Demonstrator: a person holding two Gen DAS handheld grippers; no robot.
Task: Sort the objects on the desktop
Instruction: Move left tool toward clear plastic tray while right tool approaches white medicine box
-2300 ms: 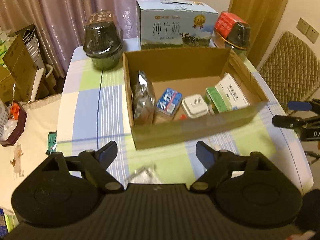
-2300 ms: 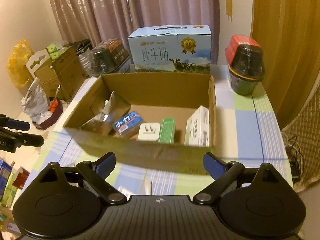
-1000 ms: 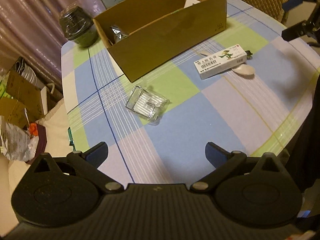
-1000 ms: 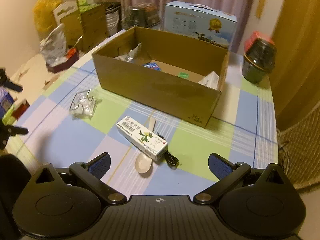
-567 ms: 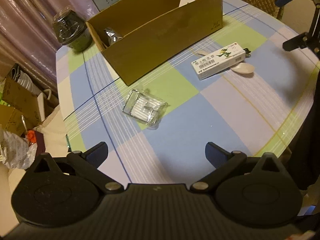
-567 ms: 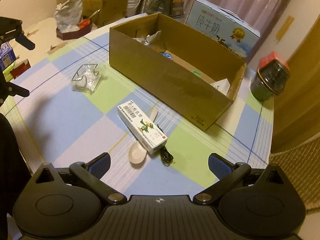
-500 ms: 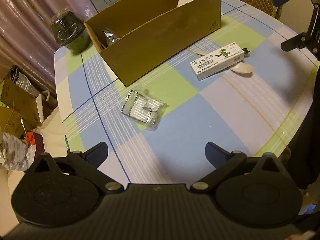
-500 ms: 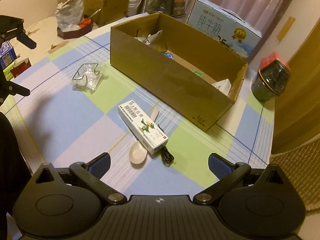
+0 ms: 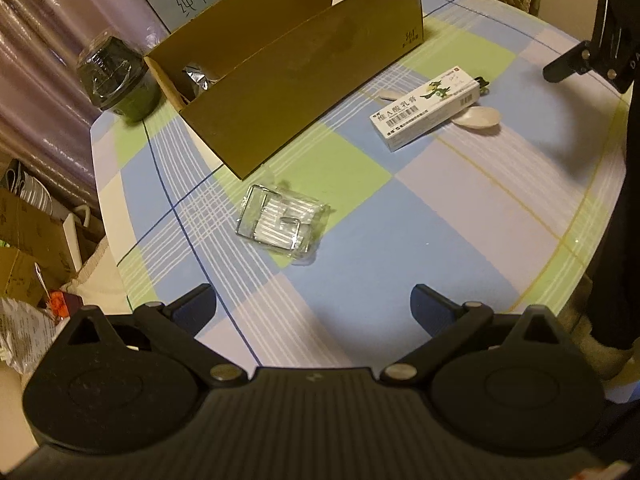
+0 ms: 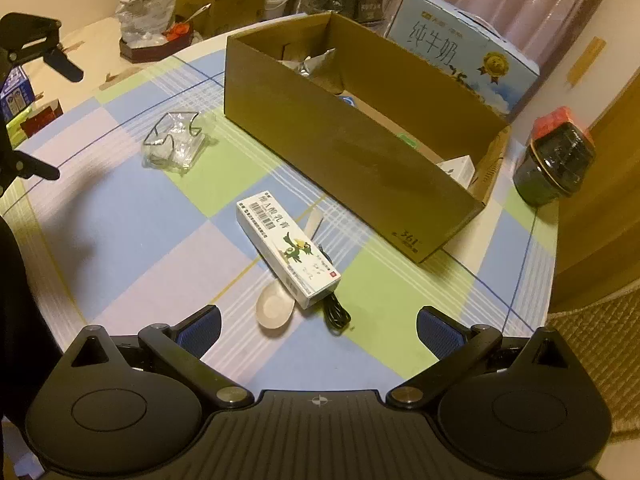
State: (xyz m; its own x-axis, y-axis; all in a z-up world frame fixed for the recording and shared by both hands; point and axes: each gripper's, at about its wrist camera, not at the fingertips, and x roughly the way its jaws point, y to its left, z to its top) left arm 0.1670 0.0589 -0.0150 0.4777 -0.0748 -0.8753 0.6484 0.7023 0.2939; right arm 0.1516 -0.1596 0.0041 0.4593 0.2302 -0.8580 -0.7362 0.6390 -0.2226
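An open cardboard box (image 9: 304, 84) (image 10: 344, 148) stands on the checked tablecloth and holds a foil pouch (image 10: 316, 65) and small packs. In front of it lie a clear plastic packet (image 9: 282, 226) (image 10: 174, 144), a white medicine box (image 9: 426, 114) (image 10: 288, 248), a white spoon (image 9: 478, 117) (image 10: 276, 304) partly under that box, and a black cable (image 10: 334, 314). My left gripper (image 9: 314, 306) hangs open above the table, just short of the packet. My right gripper (image 10: 318, 326) hangs open just short of the spoon and medicine box. Neither holds anything.
A blue milk carton (image 10: 460, 60) stands behind the box. Dark lidded bowls sit at the table's far corners (image 9: 116, 80) (image 10: 558, 164). The round table edge (image 9: 580, 236) curves near me. Cardboard boxes and bags (image 10: 152, 12) crowd the room's left side.
Both grippers have pulled back from the cardboard box and risen, so the loose items on the cloth came into view. In the last half second the views barely shifted.
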